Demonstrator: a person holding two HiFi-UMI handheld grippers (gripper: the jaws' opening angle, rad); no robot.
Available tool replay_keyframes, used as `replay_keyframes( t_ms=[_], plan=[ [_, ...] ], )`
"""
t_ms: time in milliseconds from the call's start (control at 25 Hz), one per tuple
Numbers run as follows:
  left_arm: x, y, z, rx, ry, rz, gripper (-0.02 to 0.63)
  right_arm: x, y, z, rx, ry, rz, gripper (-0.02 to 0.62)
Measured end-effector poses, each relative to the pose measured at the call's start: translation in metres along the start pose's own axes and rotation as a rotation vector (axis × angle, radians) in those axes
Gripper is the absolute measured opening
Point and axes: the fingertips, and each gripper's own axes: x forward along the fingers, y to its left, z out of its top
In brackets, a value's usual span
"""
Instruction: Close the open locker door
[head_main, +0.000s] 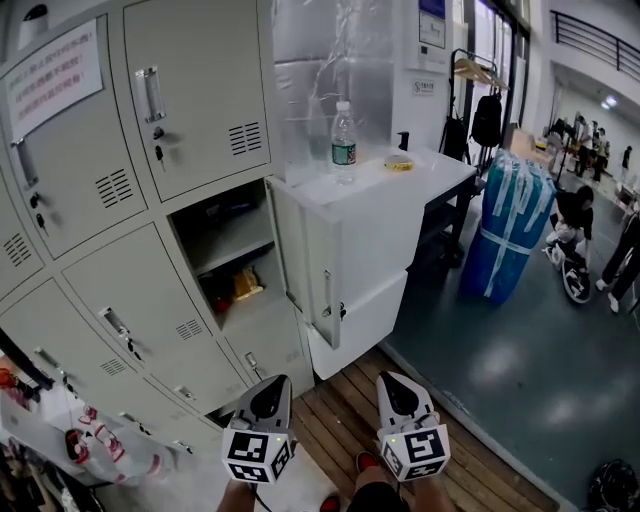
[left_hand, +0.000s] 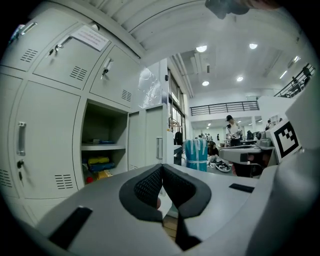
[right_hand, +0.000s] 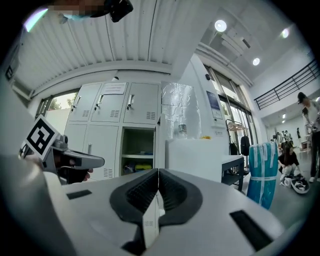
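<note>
Locker door (head_main: 303, 250): swung open, at 12 o'clock from the left gripper, at 3 o'clock of its open compartment (head_main: 232, 250).
Left gripper (head_main: 270, 392): jaws together, empty, apart from the door.
Right gripper (head_main: 398, 388): jaws together, empty.
Water bottle (head_main: 343, 140): upright on white cabinet (head_main: 420, 190), at 1 o'clock of the door.

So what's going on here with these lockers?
A person stands facing a bank of lockers with a tool in each hand. The left tool and right tool are both shut and empty, held low in front of the person. One locker door stands open with items on the shelves behind it. Neither tool touches it, so it is not yet closed.
</note>
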Motion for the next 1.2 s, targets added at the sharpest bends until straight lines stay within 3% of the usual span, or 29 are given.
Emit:
replay_keyframes(
  t_ms=[640, 960, 1080, 1200],
  plan=[
    [0.049, 0.068, -0.002, -0.073, 0.004, 0.311, 0.021, 0.135, -0.016, 0.001, -0.029, -0.005, 0.313, 0.017],
    [0.06, 0.087, -0.013, -0.093, 0.026, 0.404, 0.021, 0.171, -0.012, 0.001, -0.004, -0.039, 0.444, 0.024],
    [0.061, 0.09, -0.016, -0.1, 0.033, 0.42, 0.021, 0.177, -0.007, 0.001, 0.033, -0.04, 0.534, 0.159],
    [0.063, 0.092, -0.017, -0.104, 0.039, 0.43, 0.021, 0.185, -0.007, 0.001, 0.046, -0.041, 0.565, 0.244]
  ],
)
